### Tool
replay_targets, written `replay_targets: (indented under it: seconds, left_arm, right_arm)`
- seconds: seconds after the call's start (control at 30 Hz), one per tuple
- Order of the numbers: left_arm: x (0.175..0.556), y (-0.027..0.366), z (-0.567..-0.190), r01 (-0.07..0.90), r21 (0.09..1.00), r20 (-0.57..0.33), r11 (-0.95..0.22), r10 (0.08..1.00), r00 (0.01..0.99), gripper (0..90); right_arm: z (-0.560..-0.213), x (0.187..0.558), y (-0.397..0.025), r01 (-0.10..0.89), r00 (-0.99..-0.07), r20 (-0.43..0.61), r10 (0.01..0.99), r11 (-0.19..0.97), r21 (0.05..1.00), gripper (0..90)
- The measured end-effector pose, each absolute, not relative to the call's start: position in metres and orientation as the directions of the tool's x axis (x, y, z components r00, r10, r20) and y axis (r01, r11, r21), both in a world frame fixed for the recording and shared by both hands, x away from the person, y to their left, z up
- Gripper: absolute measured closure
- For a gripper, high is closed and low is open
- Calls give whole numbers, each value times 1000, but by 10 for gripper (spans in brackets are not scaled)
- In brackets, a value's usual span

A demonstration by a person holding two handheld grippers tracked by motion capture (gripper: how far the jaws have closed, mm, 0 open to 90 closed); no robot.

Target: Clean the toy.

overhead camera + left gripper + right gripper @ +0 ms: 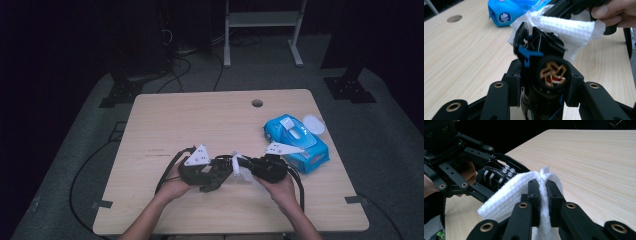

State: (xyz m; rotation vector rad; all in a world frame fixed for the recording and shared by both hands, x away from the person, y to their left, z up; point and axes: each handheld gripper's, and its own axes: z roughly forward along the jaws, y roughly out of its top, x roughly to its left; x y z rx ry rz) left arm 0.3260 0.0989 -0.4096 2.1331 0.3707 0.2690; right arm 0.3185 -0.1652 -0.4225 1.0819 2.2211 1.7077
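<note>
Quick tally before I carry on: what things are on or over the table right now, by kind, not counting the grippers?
Blue wet-wipe packs with a white flip lid: 1
White textured wipes, pinched in the right gripper: 1
Black toy cars with blue trim and a tan wheel hub, clamped in the left gripper: 1
Total: 3

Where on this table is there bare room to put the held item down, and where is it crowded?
The table is bare over its whole left half and along the far edge up to the round hole. The near-left corner is free too. It is crowded at the right, where the blue wipes pack lies beside the right tool holding a white wipe.
</note>
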Motion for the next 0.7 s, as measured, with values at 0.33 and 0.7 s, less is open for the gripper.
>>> replay_targets:
  seconds: [0.33,0.7]
  left_arm:
    - [334,85,-431,236,695,35,-680,360,932,614]
    - [332,98,-422,251,716,-11,-651,348,937,499]
  right_arm:
    - [-429,322,-163,462,-727,294,620,125,878,831]
    - [-431,321,-149,460,-753,289,591,160,873,829]
